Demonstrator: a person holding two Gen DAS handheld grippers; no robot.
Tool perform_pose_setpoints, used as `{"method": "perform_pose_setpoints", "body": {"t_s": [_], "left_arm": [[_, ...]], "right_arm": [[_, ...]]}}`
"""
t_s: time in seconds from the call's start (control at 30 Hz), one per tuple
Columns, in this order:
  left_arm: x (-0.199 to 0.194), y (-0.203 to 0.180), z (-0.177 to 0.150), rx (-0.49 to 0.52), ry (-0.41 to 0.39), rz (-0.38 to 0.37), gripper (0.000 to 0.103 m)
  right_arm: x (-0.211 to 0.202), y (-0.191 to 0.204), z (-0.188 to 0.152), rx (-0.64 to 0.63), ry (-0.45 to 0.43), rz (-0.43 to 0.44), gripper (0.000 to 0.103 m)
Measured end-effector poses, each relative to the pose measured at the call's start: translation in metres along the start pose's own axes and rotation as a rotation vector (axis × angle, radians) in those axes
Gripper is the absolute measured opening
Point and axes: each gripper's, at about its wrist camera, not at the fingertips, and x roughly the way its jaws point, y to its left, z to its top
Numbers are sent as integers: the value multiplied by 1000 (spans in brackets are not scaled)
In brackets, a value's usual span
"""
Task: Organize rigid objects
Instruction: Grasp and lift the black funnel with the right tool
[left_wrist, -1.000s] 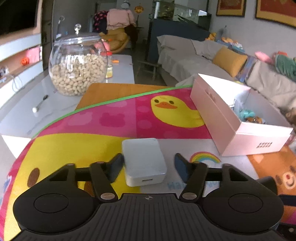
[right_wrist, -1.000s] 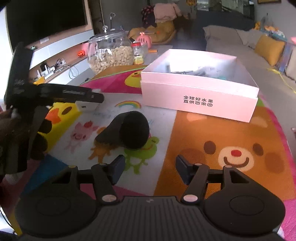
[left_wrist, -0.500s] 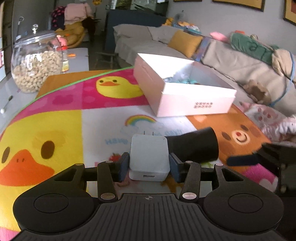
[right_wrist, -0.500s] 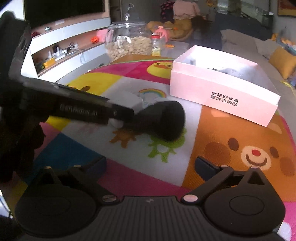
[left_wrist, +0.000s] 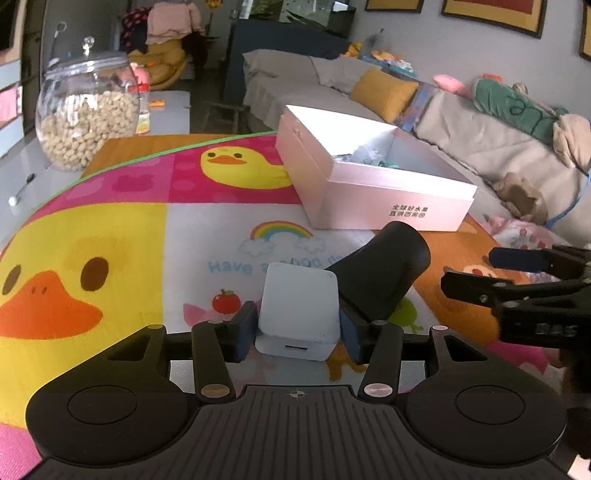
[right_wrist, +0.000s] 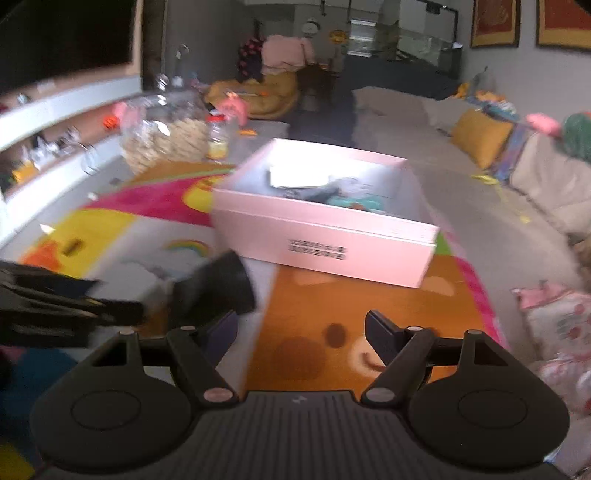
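My left gripper (left_wrist: 297, 332) is shut on a white charger block (left_wrist: 299, 308) and holds it above the colourful play mat (left_wrist: 110, 236). A black cone-shaped nozzle (left_wrist: 384, 275) lies on the mat just right of the block; it also shows in the right wrist view (right_wrist: 218, 290). An open pink box (left_wrist: 391, 201) with several items inside stands beyond; the right wrist view shows it too (right_wrist: 325, 240). My right gripper (right_wrist: 301, 334) is open and empty above the mat, its left finger close to the nozzle. It appears at the right edge of the left wrist view (left_wrist: 524, 273).
A glass jar of peanuts (left_wrist: 86, 114) stands at the back left on a grey table (left_wrist: 22, 173), with a small yellow bottle (right_wrist: 218, 136) beside it. A sofa with cushions (left_wrist: 480, 122) runs along the right. The left gripper (right_wrist: 66, 306) crosses the right wrist view's left side.
My left gripper closed on the white charger block, lifted it and carried it next to the nozzle. My right gripper opened wider and swung right toward the pink box; its view is blurred.
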Motion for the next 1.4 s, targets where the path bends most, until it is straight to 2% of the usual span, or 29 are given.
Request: {"method": "perform_pose_setpoints", "body": {"t_s": [0.1,0.17,0.27,0.3,0.4,0.43,0.47,0.6,0.67,0.7,0.73,0.77,0.87,0.9,1.03,1.1,1.2,1.27,1.33,1.4], "left_arm": [[-2,2,1,-11,5,-6,53],[-3,5,1,-18,10,-5,53],[-3,5,0,-12,8,2,53],[-3,5,0,-14,7,2,53],[-3,5,0,-20,6,4,53],[-3,5,0,-22,4,3,53],[-3,5,0,-25,3,1,53],[-4,8,0,-37,2,-7,53],[-4,8,0,-37,4,-7,53],[-5,9,0,-36,5,-6,53],[-6,9,0,-36,6,-3,53],[-6,10,-1,-37,6,0,53],[-8,13,-2,-41,3,10,53],[-8,13,-2,-44,1,12,53],[-9,13,-4,-38,-8,18,53],[-8,11,-5,-25,-10,25,53],[-8,11,-5,-26,-13,25,53],[-9,11,-6,-29,-15,25,53],[-9,10,-7,-23,-17,30,53],[-9,10,-7,-22,-19,31,53]], "right_arm": [[-3,7,2,12,20,94,78],[2,12,2,12,45,120,77],[15,14,5,0,70,127,72],[19,13,7,-8,70,101,70],[28,14,9,-43,38,-95,68],[26,14,9,-50,23,-128,68],[23,14,9,-46,20,-115,68],[7,16,8,15,51,85,67],[10,19,12,37,73,130,62],[14,20,14,42,86,140,53],[20,21,17,40,95,130,48],[26,22,21,27,96,91,48],[40,24,28,0,78,-77,47],[41,22,30,22,82,-73,47],[38,15,27,163,125,85,52],[43,17,27,206,139,116,52],[62,23,39,270,179,144,53],[78,31,48,282,191,128,54],[94,40,53,264,217,109,56],[97,49,54,201,202,86,56]]}}
